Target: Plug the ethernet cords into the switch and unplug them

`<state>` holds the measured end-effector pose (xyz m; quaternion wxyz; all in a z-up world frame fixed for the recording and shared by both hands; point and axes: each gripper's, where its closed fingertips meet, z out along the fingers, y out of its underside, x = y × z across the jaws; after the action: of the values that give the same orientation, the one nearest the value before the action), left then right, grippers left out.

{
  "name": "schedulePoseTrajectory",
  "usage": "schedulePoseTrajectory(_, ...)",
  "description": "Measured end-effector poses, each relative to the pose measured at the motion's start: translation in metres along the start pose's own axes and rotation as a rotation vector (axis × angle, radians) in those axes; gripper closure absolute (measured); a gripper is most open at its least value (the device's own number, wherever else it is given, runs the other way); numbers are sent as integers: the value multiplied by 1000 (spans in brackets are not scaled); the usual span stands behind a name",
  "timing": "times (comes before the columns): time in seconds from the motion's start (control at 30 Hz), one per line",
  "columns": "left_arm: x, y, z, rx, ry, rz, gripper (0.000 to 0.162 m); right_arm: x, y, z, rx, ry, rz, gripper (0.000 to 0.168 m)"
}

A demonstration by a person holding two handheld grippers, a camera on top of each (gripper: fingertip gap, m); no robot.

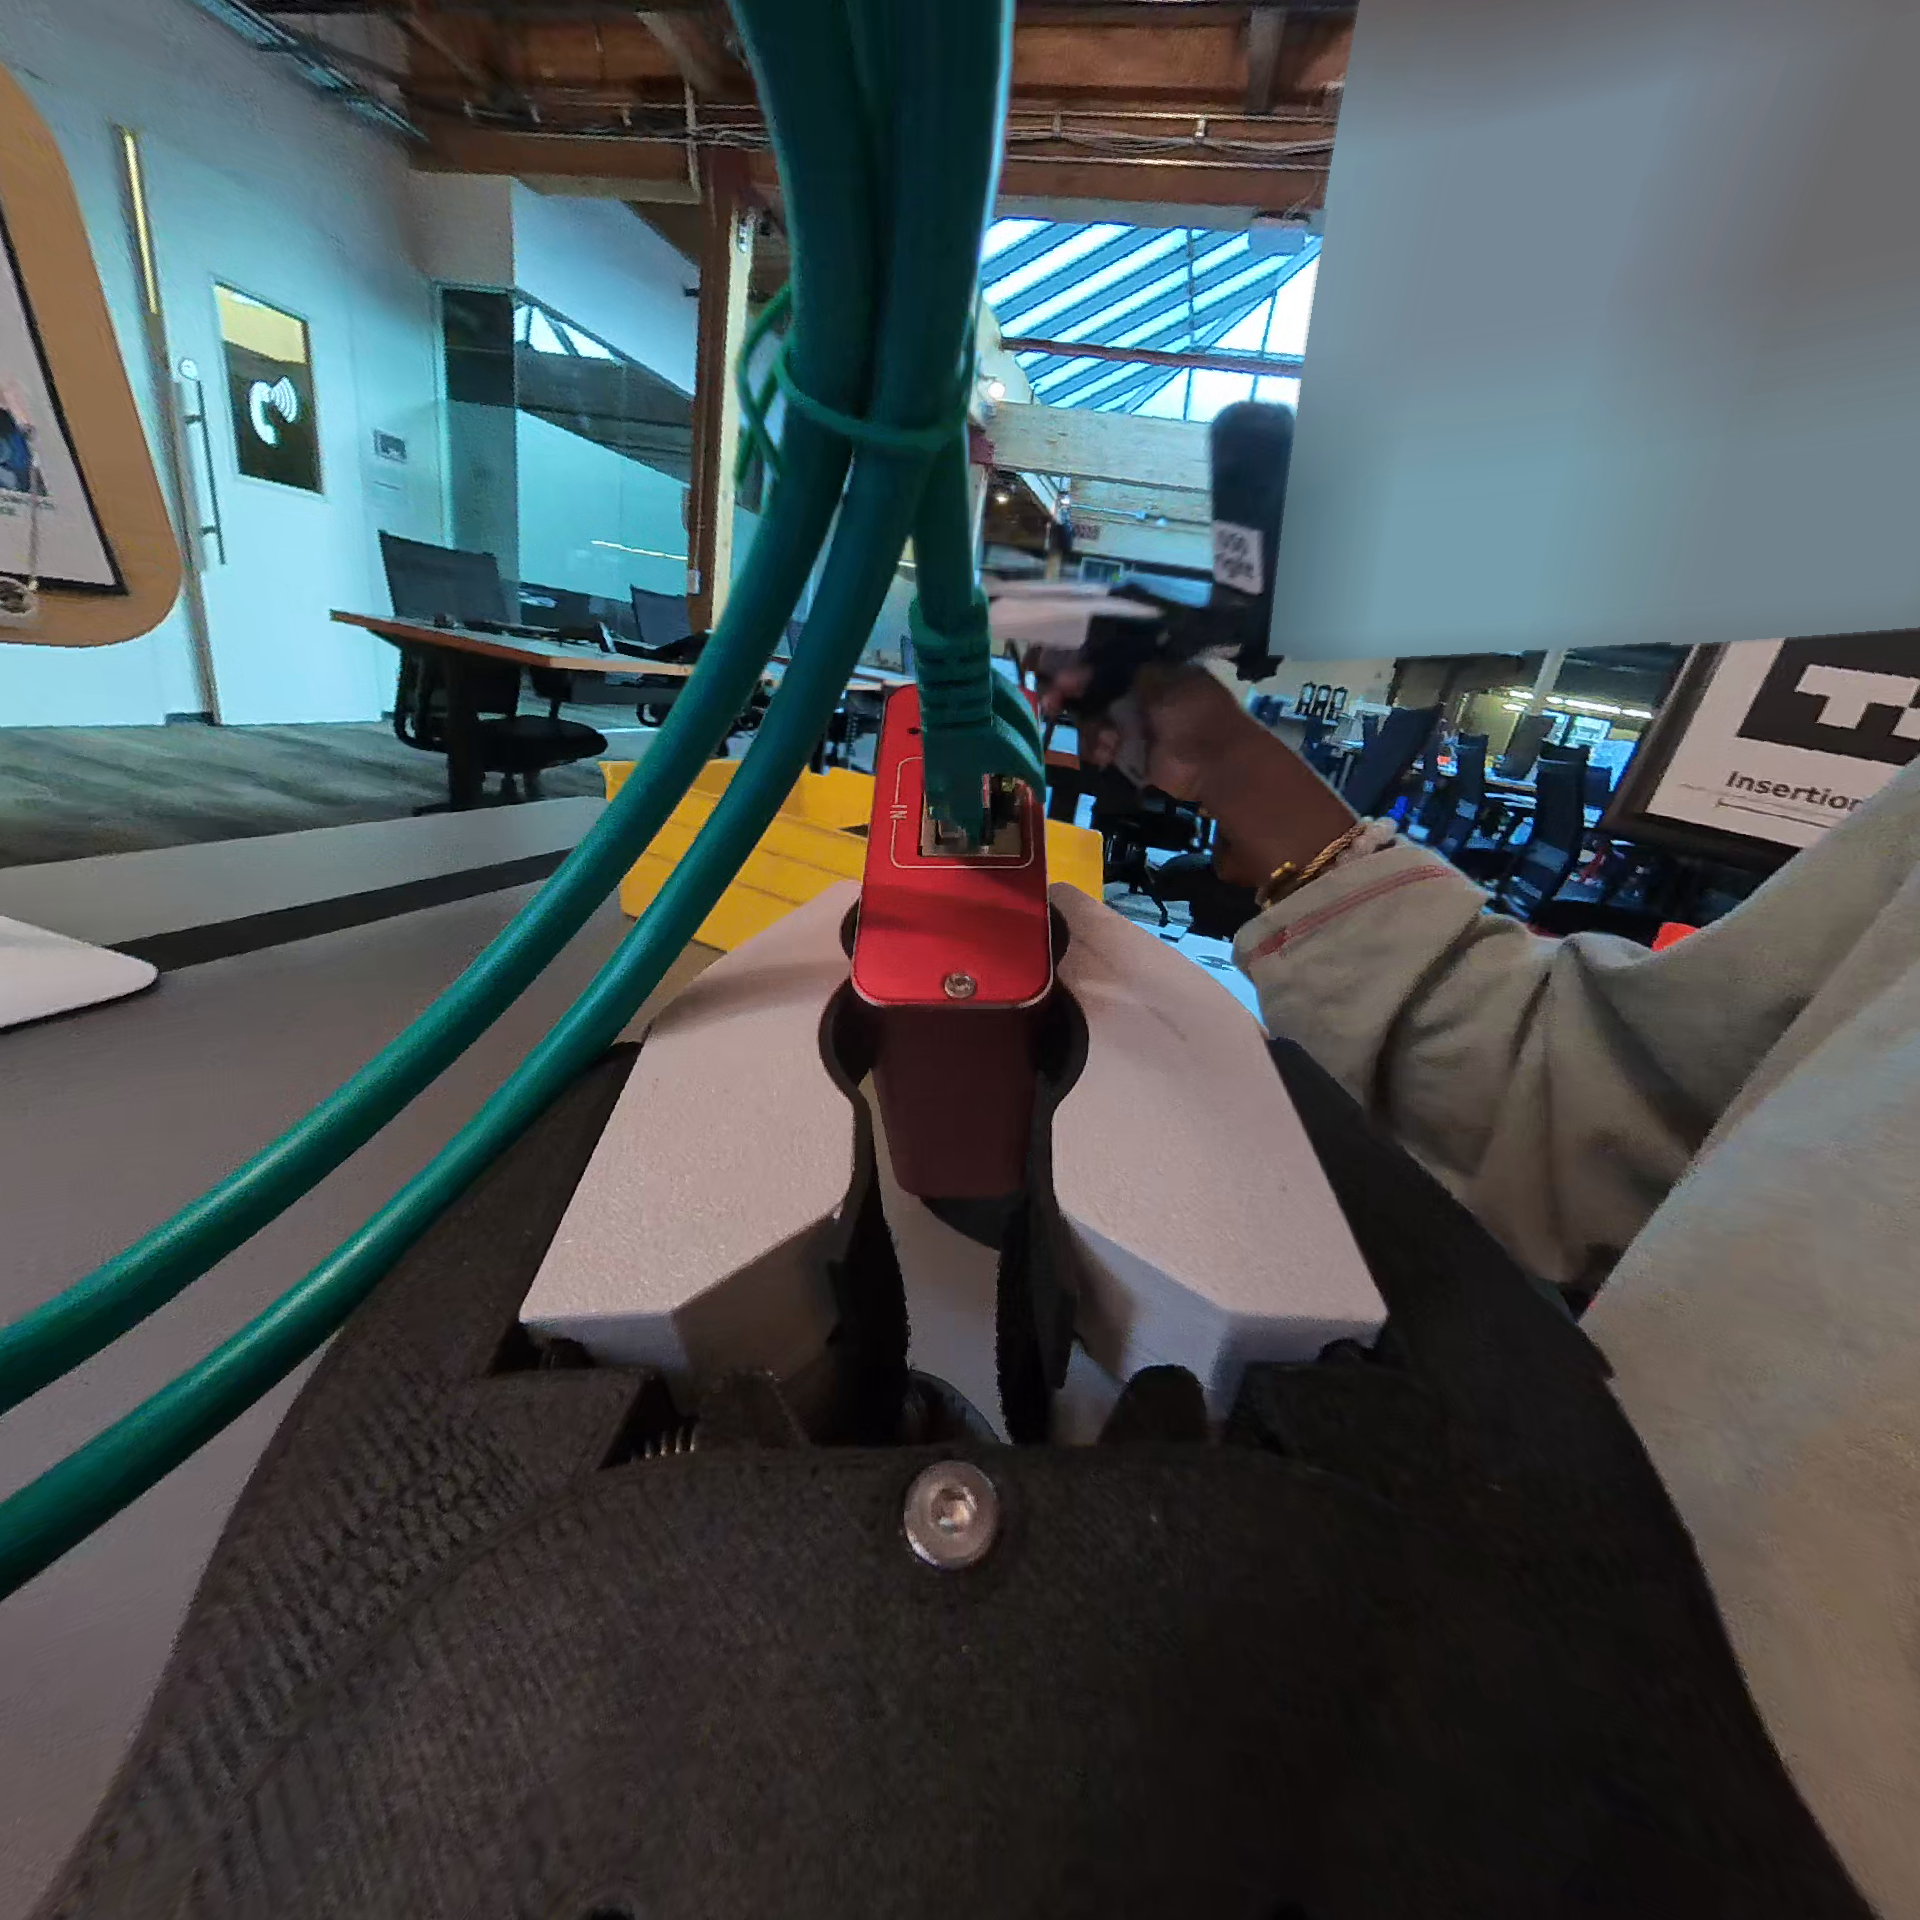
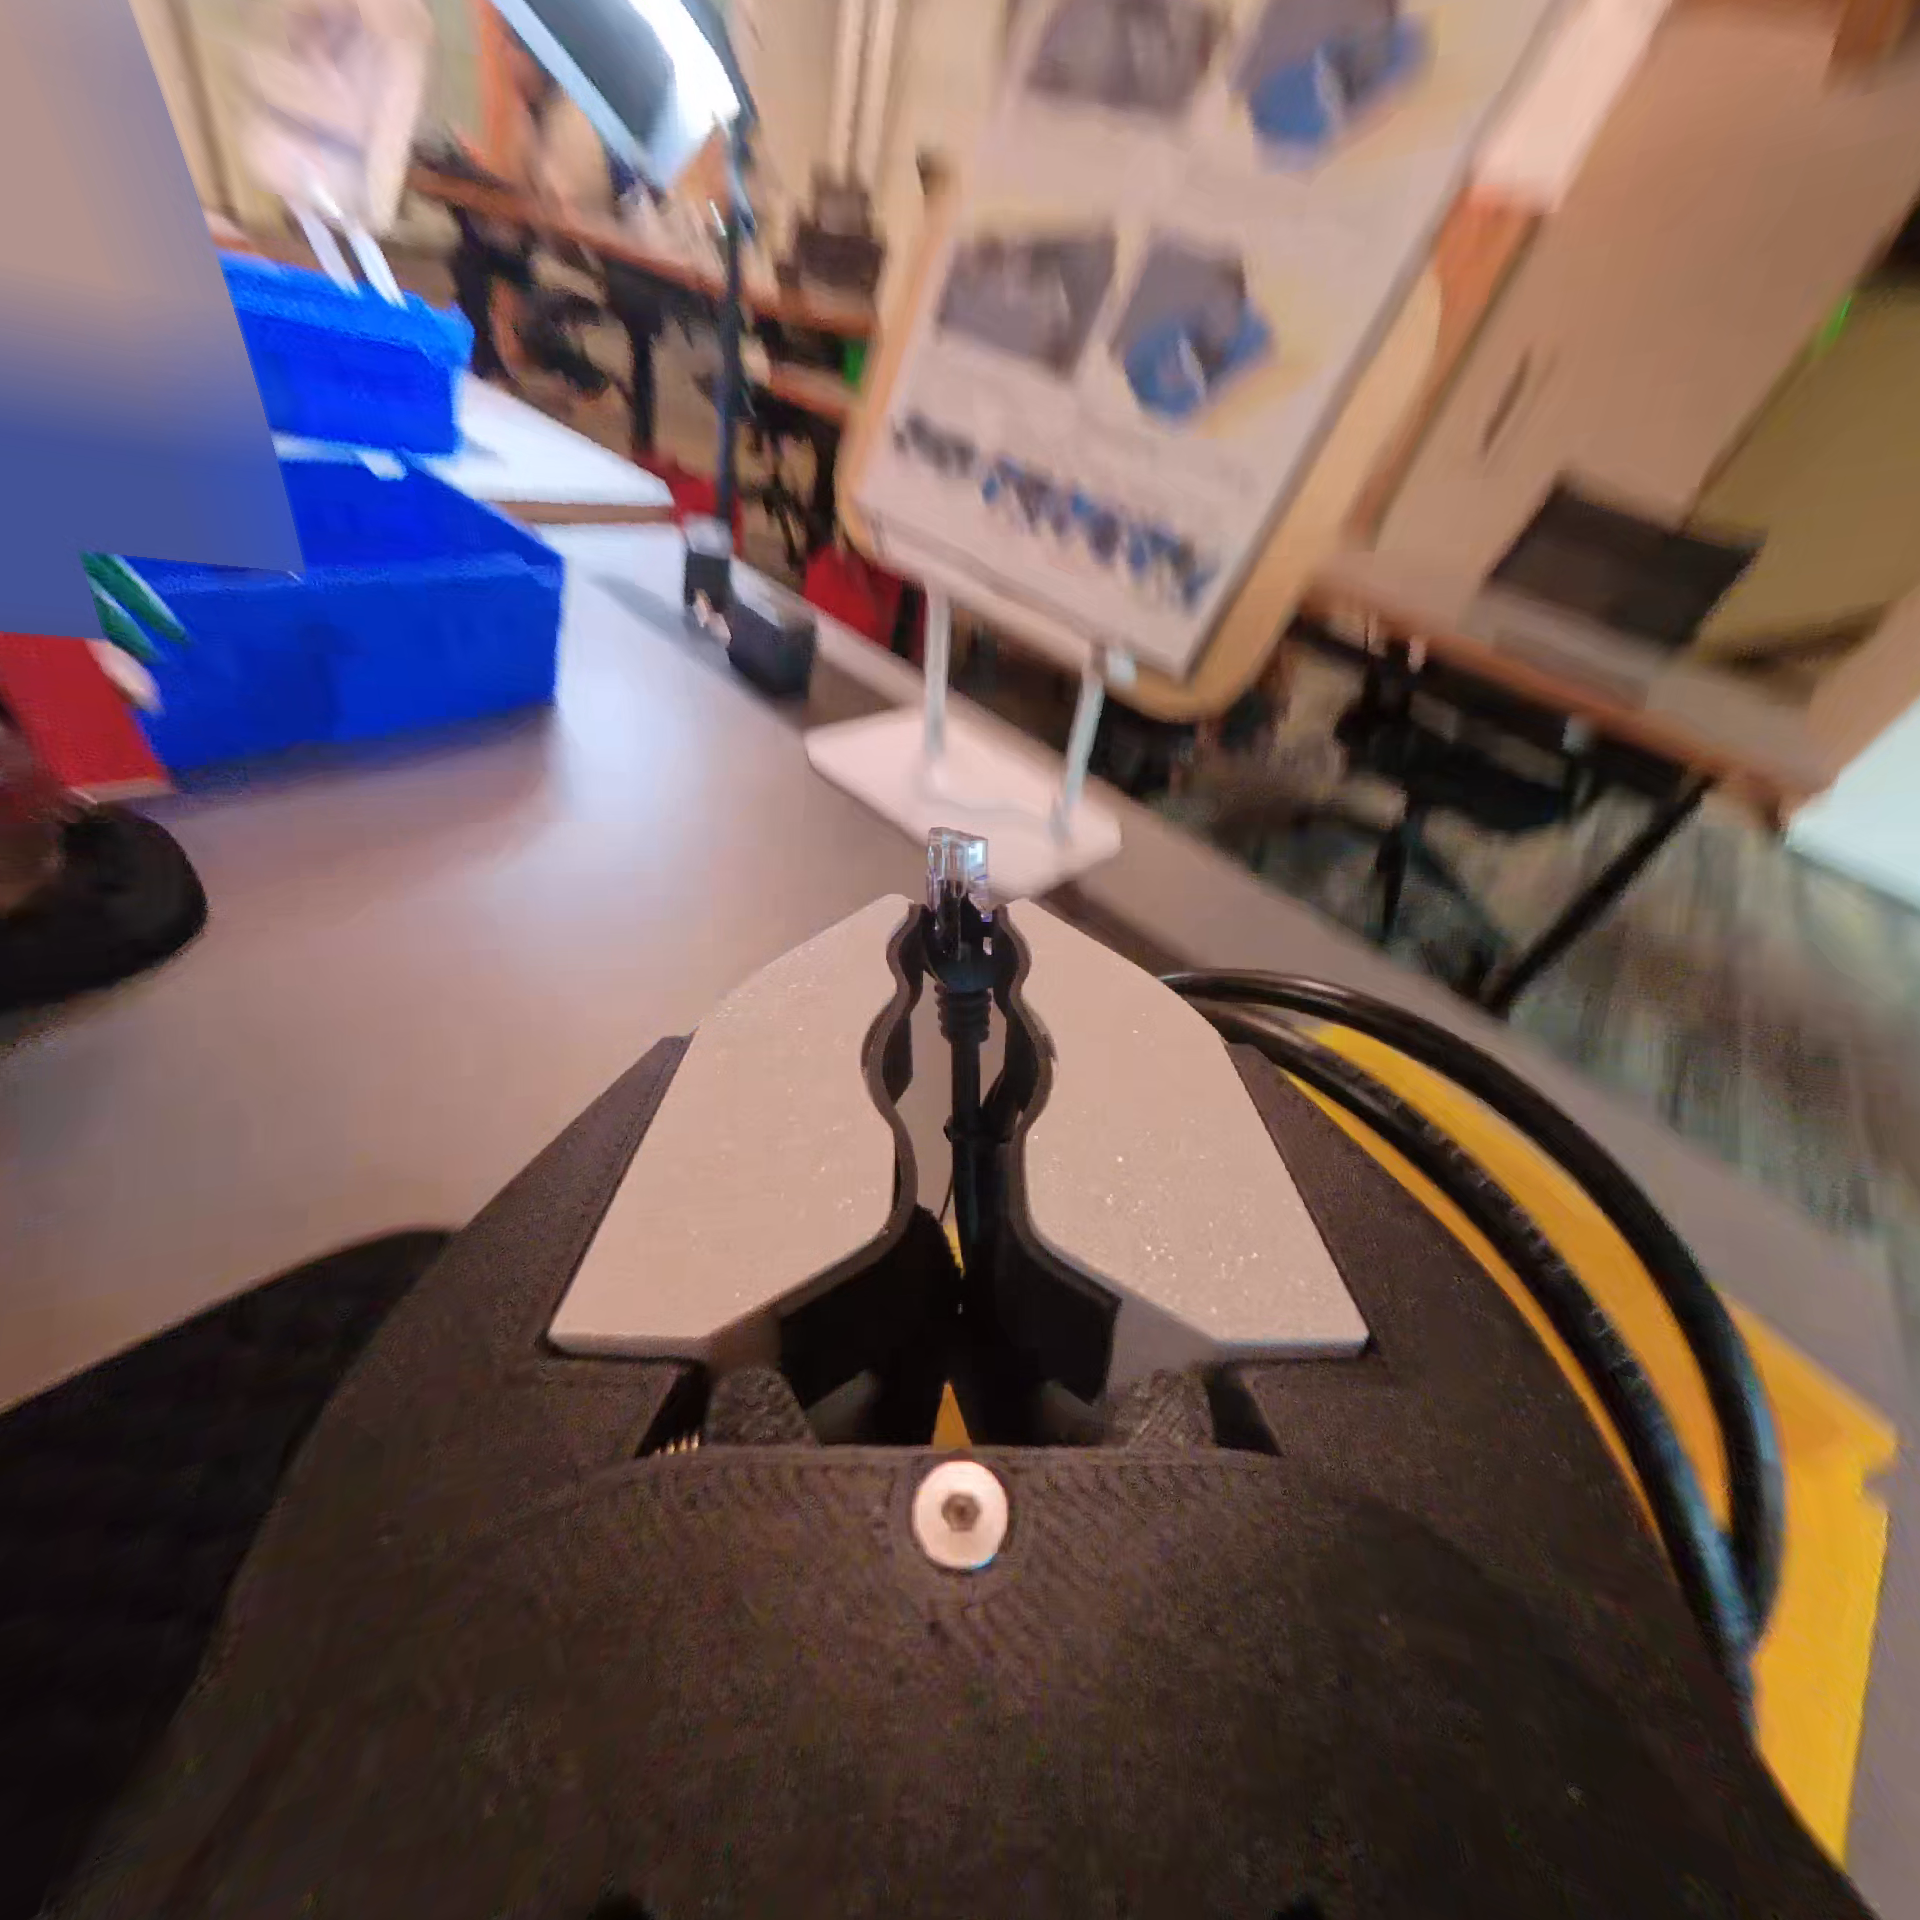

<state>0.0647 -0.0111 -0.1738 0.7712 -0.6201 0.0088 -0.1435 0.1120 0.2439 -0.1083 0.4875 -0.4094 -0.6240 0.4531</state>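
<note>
A: Left gripper (image 1: 951, 925) clamped on the red switch (image 1: 951, 904), held upright between the grey fingers (image 1: 717, 1132).

B: Green cord (image 1: 644, 862) plugged into the port on its face, at 12 o'clock from the gripper. Bundle tied off higher up, two strands sweeping down toward 8 o'clock.

A: Yellow bin (image 1: 727, 842) just behind the switch on the grey table (image 1: 208, 1091). At 2 o'clock, a hand (image 1: 1216, 758) gripping a black handle, sleeve trailing to 4 o'clock.

B: Over to the right gripper (image 2: 951, 914): pinched shut on the black cord (image 2: 1558, 1195), clear plug (image 2: 956, 868) poking out past the tips at 12 o'clock.

A: Cord looping back round at 3 o'clock over a yellow bin (image 2: 1818, 1507). Blue bins (image 2: 416, 623) at 10 o'clock, sign stand (image 2: 966, 779) at 1 o'clock. Background badly blurred.
</note>
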Motion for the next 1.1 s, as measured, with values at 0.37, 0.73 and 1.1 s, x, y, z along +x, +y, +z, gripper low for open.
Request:
schedulePoseTrajectory(0.37,-8,15,3,-81,-34,-45,133,42,130,2,-492,157,282,149)
schedulePoseTrajectory(0.73,-3,57,10,-335,3,-128,133,-81,8,43,-68,-196,147,110)
schedulePoseTrajectory(1.1,10,70,11,-418,75,-127,133,-257,12,94,-191,-955,114,128)
